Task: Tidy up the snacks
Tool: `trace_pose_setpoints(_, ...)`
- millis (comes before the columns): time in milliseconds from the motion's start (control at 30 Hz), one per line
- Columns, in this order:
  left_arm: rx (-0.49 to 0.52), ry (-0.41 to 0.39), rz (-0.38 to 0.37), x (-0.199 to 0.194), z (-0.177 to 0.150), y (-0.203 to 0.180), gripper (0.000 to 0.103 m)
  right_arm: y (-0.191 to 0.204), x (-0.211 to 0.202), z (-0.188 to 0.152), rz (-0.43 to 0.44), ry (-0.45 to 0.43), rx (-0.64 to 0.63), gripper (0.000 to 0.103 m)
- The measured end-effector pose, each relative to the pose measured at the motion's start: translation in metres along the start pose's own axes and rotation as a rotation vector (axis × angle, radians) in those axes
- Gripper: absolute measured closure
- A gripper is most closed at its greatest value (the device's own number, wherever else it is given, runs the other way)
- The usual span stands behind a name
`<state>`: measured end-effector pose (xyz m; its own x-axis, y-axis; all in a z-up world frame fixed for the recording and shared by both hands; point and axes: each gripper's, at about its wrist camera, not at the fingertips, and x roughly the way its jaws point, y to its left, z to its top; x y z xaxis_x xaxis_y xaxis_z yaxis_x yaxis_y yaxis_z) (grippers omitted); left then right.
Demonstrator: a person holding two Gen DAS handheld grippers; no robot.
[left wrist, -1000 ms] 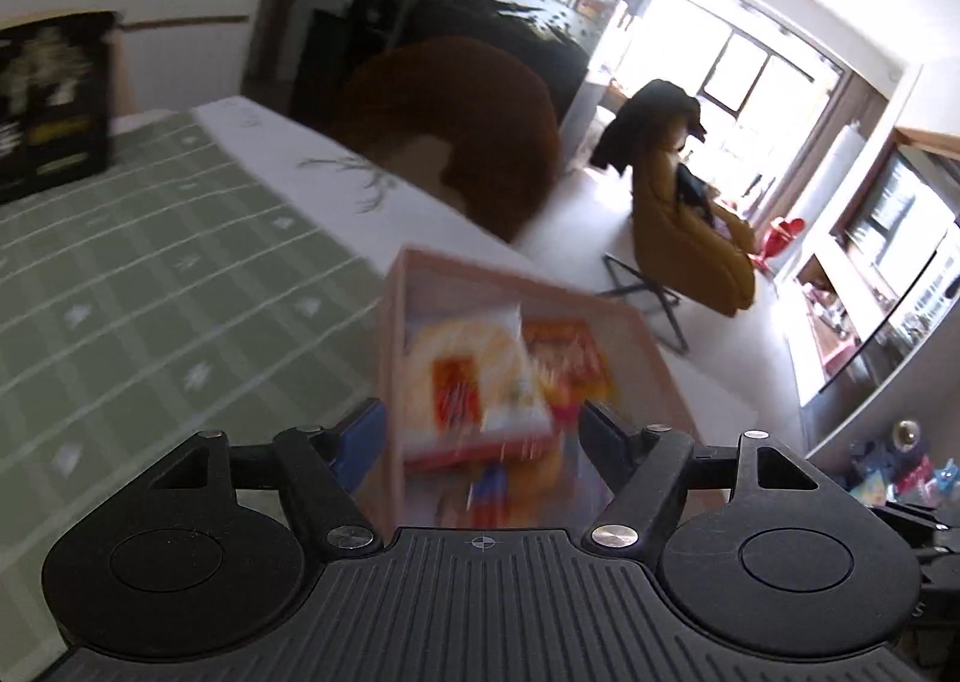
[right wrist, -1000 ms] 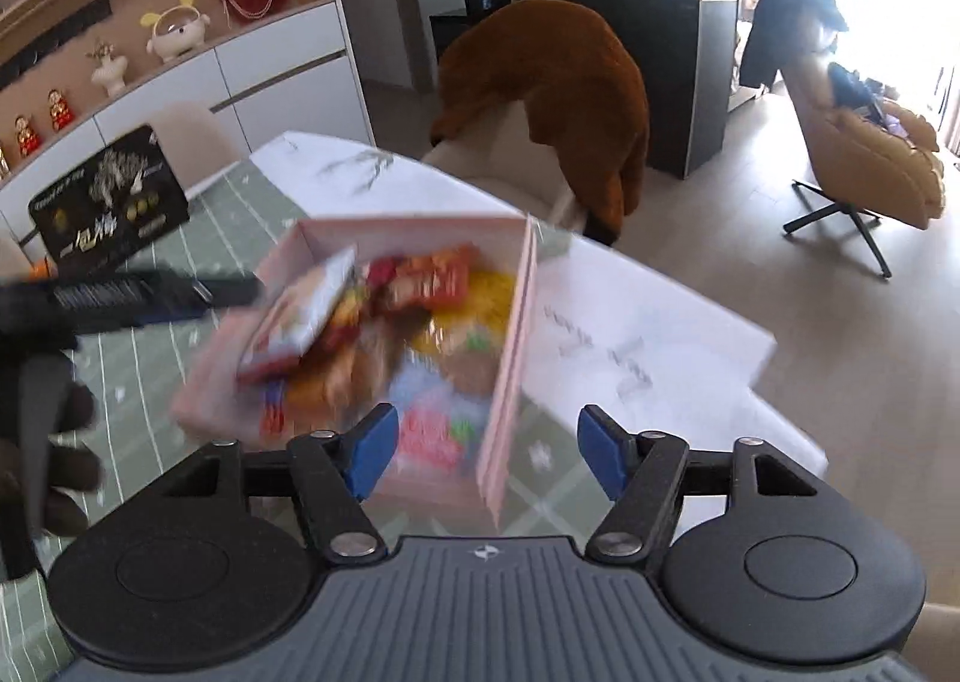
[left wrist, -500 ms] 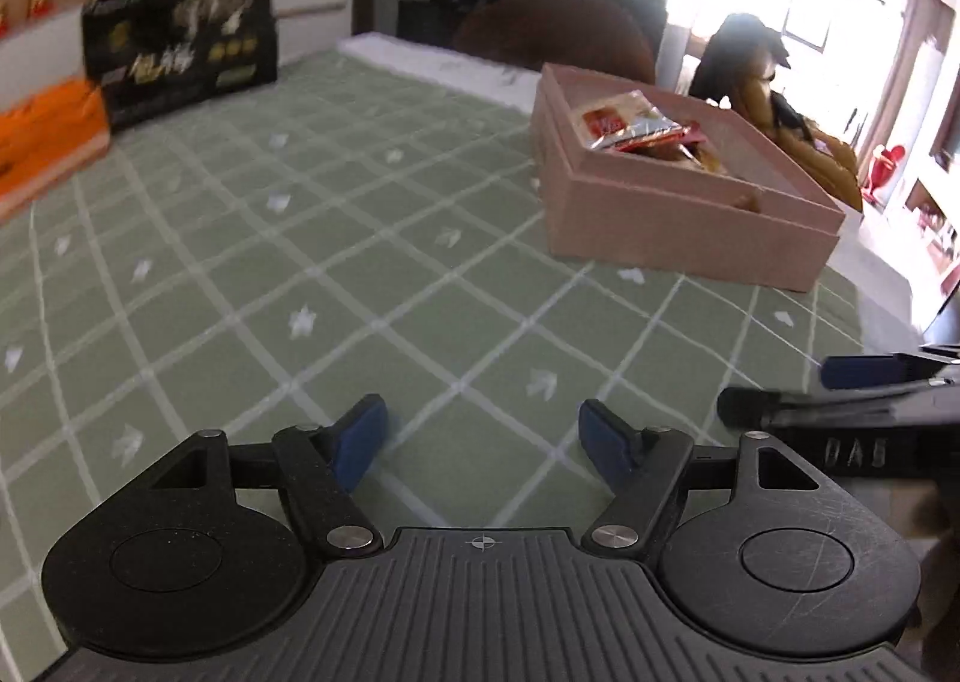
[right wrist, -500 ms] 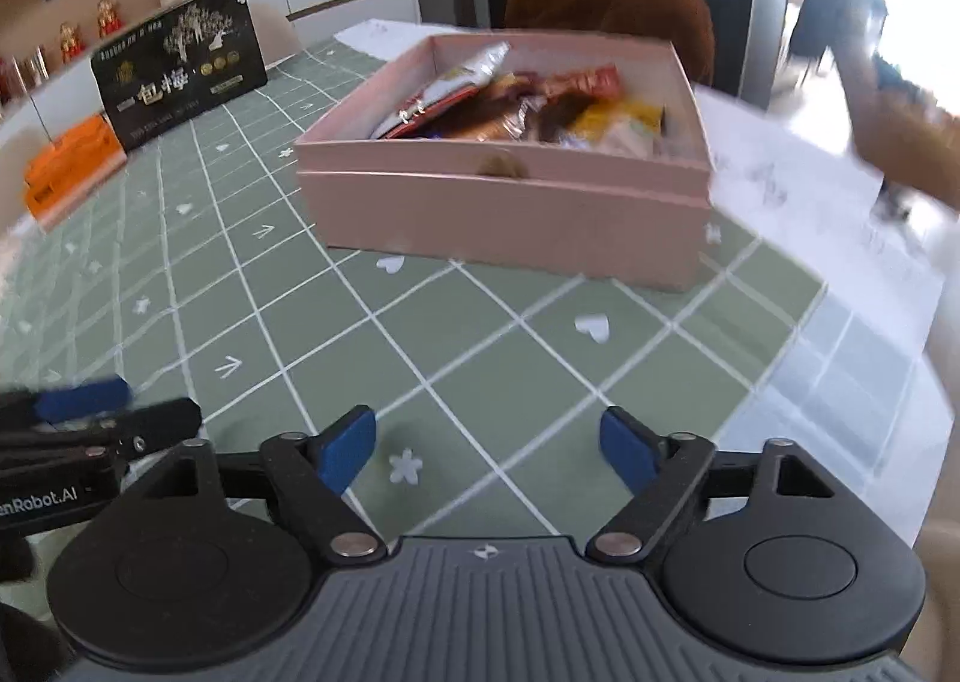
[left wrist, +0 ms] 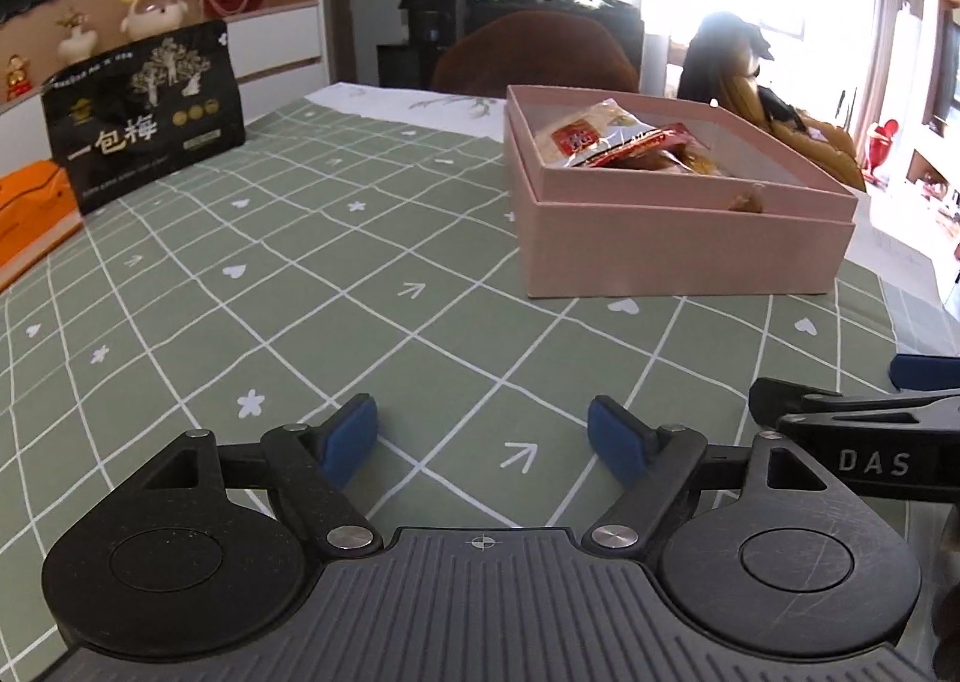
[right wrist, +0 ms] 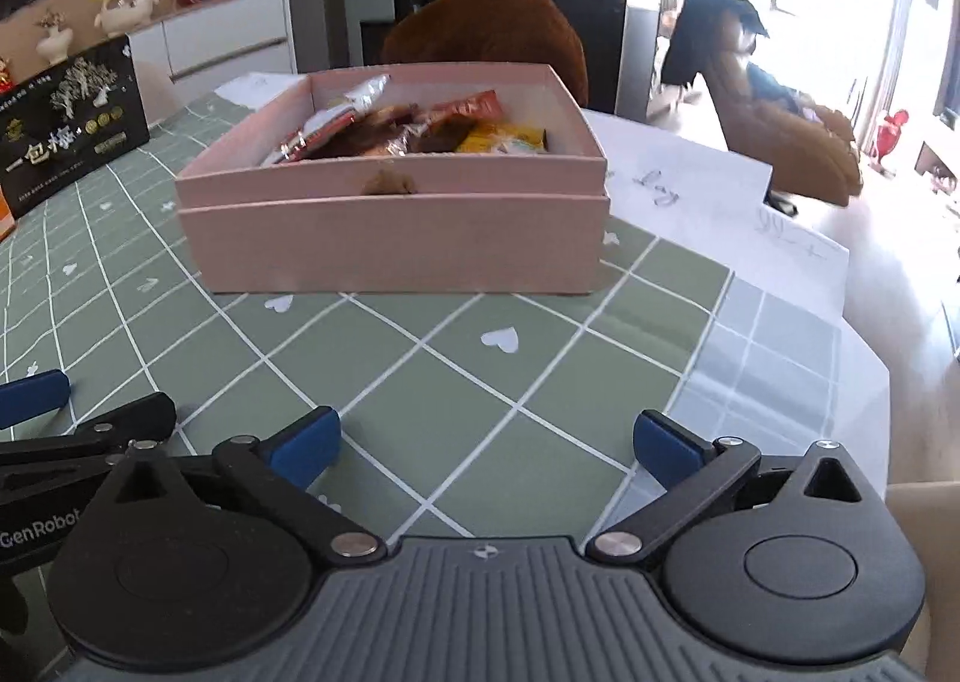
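Green checked cloth with white hearts and arrows covers the surface (left wrist: 252, 286) closest to me. Both pairs of tongs now rest low over it, side by side: the left tongs (left wrist: 483, 439) and the right tongs (right wrist: 486, 445) are released and grasp nothing. A second ago they were right above the pink box (right wrist: 393, 238); they have since pulled back, so I judge the packing finished. Snacks (right wrist: 420, 130) lie inside the open box, which stands ahead on the cloth. "DAS" and "GenRobot" are printed on the tools. Further left stands a black bag (left wrist: 144, 115) with Chinese writing, beside an orange box (left wrist: 30, 208).
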<state>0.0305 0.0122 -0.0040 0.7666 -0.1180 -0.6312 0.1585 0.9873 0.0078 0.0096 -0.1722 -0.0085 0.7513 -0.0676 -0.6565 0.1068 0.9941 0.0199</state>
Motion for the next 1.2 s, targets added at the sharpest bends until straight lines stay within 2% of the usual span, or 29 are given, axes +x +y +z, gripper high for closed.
trace_pose_setpoints(1200,-0.004,-0.007,0.0,0.0007,-0.0007,0.0,0.019,-0.0013,0.0002,-0.0017,0.012,-0.016,0.01,0.0)
